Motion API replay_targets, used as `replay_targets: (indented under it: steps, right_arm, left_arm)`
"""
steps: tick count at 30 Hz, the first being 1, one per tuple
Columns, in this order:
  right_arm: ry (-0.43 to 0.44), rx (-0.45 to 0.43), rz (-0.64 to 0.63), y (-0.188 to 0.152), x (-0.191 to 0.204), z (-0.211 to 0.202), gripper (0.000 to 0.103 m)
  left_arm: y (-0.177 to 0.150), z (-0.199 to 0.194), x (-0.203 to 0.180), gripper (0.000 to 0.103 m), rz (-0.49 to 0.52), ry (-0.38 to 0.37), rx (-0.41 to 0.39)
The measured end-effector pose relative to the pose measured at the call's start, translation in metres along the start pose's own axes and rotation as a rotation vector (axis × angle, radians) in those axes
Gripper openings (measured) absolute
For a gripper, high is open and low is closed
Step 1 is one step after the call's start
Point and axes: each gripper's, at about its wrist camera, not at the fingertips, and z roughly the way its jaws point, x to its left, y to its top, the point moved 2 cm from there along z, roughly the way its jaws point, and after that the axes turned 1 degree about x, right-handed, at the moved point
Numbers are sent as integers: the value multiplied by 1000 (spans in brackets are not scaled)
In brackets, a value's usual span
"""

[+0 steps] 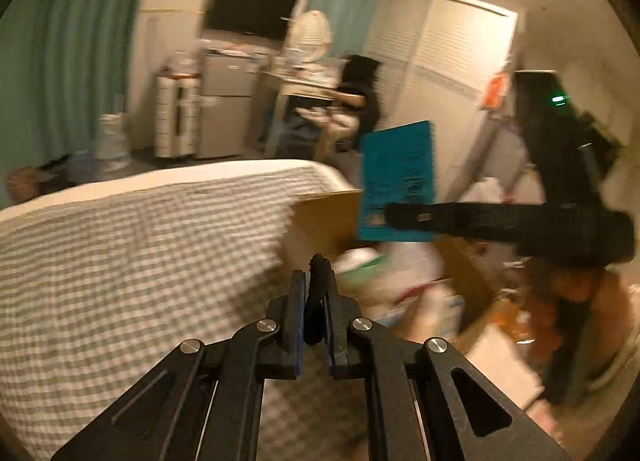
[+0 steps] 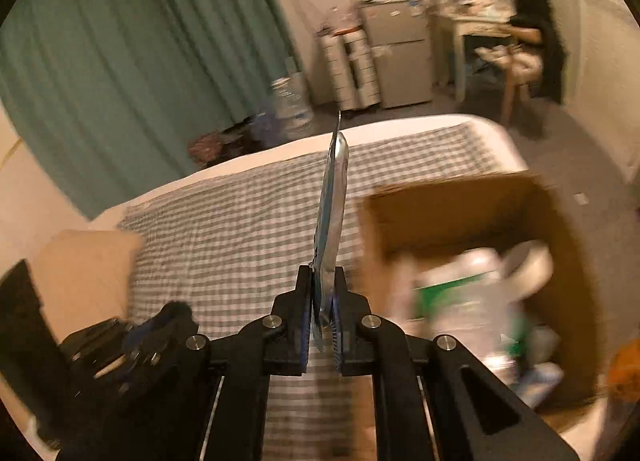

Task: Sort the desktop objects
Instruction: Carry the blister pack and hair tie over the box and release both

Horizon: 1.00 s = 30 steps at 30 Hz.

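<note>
Black cord (image 1: 317, 297) pinched in left tongs (image 1: 316, 281), flat blue packet (image 2: 332, 221) clamped in right tongs (image 2: 323, 281).

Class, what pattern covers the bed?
A grey-and-white check on the bed cover, clearest in the right wrist view.

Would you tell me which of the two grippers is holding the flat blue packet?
The right gripper holds the flat blue packet, gripping it by its lower edge. The left gripper is shut on a small black thing instead.
</note>
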Motion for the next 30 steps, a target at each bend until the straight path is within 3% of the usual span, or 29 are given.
replay_targets:
  steps: [4, 7, 8, 9, 10, 11, 12, 14, 17, 20, 22, 23, 27, 30]
  right_arm:
    - [-44, 4, 65, -2, -57, -7, 8]
    - [-27, 5, 94, 2, -85, 1, 11]
    - [-28, 10, 104, 1, -91, 4, 16]
    - [-38, 15, 111, 2, -97, 4, 39]
    - [-53, 16, 116, 2, -103, 3, 65]
    - [-62, 7, 116, 2, -107, 3, 71]
    - [-64, -1, 111, 2, -110, 2, 72]
    - [-64, -14, 95, 1, -108, 1, 72]
    - [-74, -48, 34, -3, -95, -11, 71]
    - [-96, -99, -74, -12, -74, -30, 74]
    - [-96, -140, -148, -25, -56, -42, 91]
    - [-93, -149, -171, -35, -49, -46, 93]
    - [-78, -181, -214, -72, -30, -41, 103]
    - [-41, -159, -162, -99, -25, -22, 103]
  left_arm:
    - [6, 44, -45, 8, -25, -59, 48]
    - [8, 72, -60, 10, -35, -39, 65]
    - [8, 82, -63, 20, -35, -20, 73]
    - [7, 90, -65, 45, -35, -5, 91]
    - [5, 96, -66, 62, -40, 35, 111]
    - [1, 98, -63, 85, -47, 72, 109]
    - [-1, 96, -61, 91, -58, 101, 87]
    - [-5, 89, -56, 93, -71, 111, 65]
    - [-7, 73, -42, 94, -89, 193, 75]
    - [-10, 44, -24, 98, -103, 277, 31]
    - [-16, 21, -8, 103, -118, 336, -21]
    - [-21, 10, 0, 103, -128, 376, -44]
    - [-56, -16, 29, 103, -165, 474, -71]
    - [-91, -19, 50, 103, -241, 507, -62]
